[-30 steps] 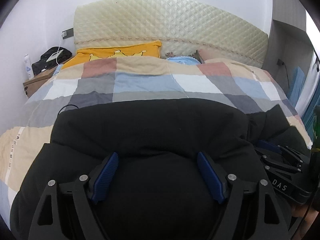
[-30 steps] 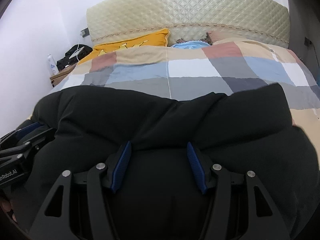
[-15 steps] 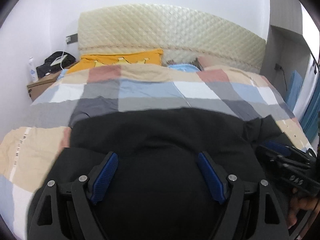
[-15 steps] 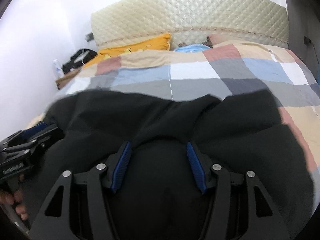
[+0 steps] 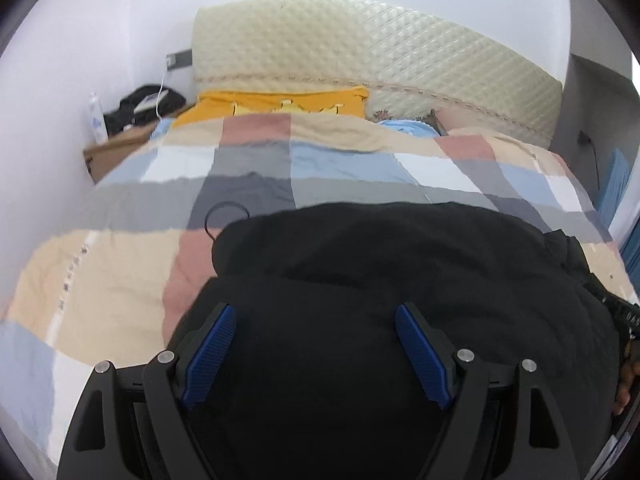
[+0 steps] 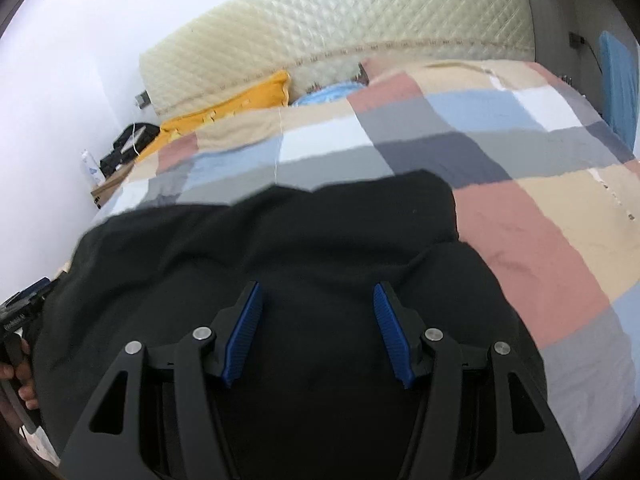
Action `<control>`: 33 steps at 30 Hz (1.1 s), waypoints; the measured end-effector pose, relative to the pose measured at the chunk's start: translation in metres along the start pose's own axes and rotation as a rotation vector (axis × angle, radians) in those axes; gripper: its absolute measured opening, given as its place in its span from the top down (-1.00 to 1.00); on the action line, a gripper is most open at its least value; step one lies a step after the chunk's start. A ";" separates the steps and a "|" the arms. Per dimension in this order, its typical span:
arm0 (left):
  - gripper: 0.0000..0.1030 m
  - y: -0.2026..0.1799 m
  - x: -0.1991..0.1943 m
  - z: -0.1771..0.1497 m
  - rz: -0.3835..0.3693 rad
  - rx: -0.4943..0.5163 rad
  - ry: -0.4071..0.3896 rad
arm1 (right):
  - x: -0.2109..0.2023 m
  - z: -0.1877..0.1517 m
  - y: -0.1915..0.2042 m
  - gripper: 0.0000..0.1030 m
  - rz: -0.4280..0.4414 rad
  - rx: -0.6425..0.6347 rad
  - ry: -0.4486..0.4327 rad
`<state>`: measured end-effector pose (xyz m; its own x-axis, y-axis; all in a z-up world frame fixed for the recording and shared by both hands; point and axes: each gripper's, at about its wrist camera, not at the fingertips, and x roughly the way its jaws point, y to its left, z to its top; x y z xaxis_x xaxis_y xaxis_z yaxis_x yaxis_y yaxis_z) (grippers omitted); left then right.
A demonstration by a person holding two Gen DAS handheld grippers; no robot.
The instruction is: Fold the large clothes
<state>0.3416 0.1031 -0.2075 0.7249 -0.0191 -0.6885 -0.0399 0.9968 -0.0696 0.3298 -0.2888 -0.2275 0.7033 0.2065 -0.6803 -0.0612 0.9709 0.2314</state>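
- Left tongs stood spread wide, blue pads apart, with black cloth bulging up between them; whether the pads actually gripped any fabric could not be told. Right tongs looked the same: spread, cloth mounded in the gap, grip uncertain.
- Bed, covered in a checked quilt, carried the black garment, which lay bunched at the near edge under both tongs, its far edge reaching toward mid-bed.
- Main risk, as judged: the coat seemed thick and puffy, so a wide bite could take only the top layer; the lower layer would then sag and the fold come out lopsided.
- Second risk: the quilt lay directly under the garment, so a low pinch could catch quilt with it and drag the bedding.
- Third: garment sat close to the bed's near edge; a slack hold might let its weight slide it off.
- Small item: a thin black cord loop poked out at the garment's far left corner and could be trapped inside the fold.
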 end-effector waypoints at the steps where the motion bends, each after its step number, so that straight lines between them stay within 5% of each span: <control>1: -0.59 0.001 0.001 -0.001 -0.002 -0.003 -0.001 | 0.003 -0.001 0.002 -0.14 -0.007 -0.018 0.010; 11: -0.64 0.006 0.020 -0.017 -0.052 -0.042 0.015 | 0.020 -0.018 0.000 -0.16 -0.010 -0.054 0.003; 19: -0.64 0.001 0.009 -0.014 -0.005 -0.045 0.006 | 0.016 -0.018 0.004 -0.17 -0.045 -0.052 -0.005; 24: -0.64 -0.002 -0.037 -0.003 0.002 -0.071 -0.061 | -0.016 -0.009 0.007 -0.17 -0.039 0.002 -0.038; 33: -0.64 -0.019 -0.177 0.041 -0.044 -0.074 -0.249 | -0.146 0.025 0.037 -0.17 0.025 -0.006 -0.211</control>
<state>0.2424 0.0909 -0.0545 0.8736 -0.0333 -0.4854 -0.0485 0.9867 -0.1549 0.2423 -0.2865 -0.1022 0.8344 0.2011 -0.5131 -0.0842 0.9666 0.2419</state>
